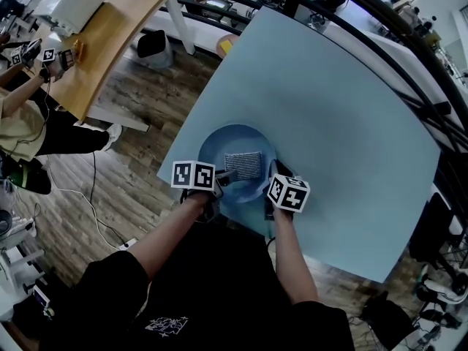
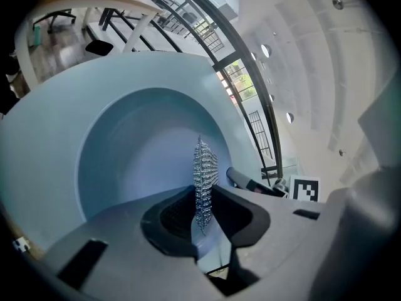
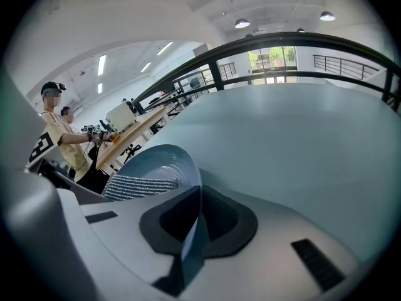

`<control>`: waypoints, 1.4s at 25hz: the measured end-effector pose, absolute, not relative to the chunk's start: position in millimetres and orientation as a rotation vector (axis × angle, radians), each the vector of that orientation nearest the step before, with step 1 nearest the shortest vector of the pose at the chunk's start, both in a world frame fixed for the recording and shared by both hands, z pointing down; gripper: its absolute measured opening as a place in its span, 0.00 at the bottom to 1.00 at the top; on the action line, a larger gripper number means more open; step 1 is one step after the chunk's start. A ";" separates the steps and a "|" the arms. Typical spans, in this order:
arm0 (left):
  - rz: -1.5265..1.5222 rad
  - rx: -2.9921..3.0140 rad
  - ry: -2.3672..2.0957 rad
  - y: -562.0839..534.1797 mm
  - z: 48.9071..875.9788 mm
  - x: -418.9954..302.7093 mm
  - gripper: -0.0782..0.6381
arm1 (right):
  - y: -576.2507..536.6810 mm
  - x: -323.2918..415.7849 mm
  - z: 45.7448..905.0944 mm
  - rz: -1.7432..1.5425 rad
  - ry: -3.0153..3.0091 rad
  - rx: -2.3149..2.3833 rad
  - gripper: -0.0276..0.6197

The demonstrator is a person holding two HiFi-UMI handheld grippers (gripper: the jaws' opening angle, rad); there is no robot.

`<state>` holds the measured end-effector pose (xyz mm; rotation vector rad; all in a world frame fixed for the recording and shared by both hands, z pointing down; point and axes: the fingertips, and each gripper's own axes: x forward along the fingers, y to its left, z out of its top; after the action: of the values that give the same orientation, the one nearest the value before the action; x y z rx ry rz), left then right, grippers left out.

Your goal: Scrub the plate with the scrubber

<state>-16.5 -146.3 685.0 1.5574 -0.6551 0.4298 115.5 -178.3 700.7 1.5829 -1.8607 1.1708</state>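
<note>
A light blue plate (image 1: 219,143) rests near the front edge of the pale blue table (image 1: 344,137). A silvery mesh scrubber (image 1: 243,163) lies flat over the plate's middle. My left gripper (image 1: 221,177) is shut on the scrubber's near edge; in the left gripper view the scrubber (image 2: 204,174) stands edge-on between the jaws above the plate (image 2: 125,149). My right gripper (image 1: 273,172) is shut on the plate's right rim; in the right gripper view the plate rim (image 3: 188,187) runs between the jaws, with the scrubber (image 3: 141,185) lying inside it.
A wooden table (image 1: 110,35) stands at the far left with a person (image 1: 22,123) beside it holding marker-cubed grippers. Wood floor (image 1: 146,101) lies left of the blue table. A black railing (image 1: 409,57) curves along the far right. A bag (image 1: 153,46) sits on the floor.
</note>
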 end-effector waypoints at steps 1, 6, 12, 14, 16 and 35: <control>0.423 1.552 -0.654 -150.1 685.2 -16.0 0.23 | -178.8 115.5 700.5 1.171 -1.857 1.584 0.07; 0.406 1.540 -0.654 -166.7 686.7 -16.0 0.23 | -178.7 116.1 700.4 1.173 -1.844 1.592 0.07; 0.387 1.542 -0.687 -186.5 687.6 -27.2 0.23 | -177.8 115.5 702.2 1.183 -1.830 1.604 0.07; 0.377 1.539 -0.700 -191.7 686.8 -32.7 0.23 | -176.9 115.9 702.0 1.183 -1.828 1.606 0.07; 0.365 1.536 -0.713 -197.1 685.8 -38.7 0.23 | -177.3 116.7 701.7 1.180 -1.826 1.605 0.07; 0.351 1.496 -0.817 -183.6 682.5 -105.7 0.23 | -179.2 118.8 701.9 1.167 -1.816 1.616 0.07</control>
<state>-105.7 -183.6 682.5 1.4960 -0.8169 0.3510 118.8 -179.2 701.9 1.6165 -1.8156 1.1667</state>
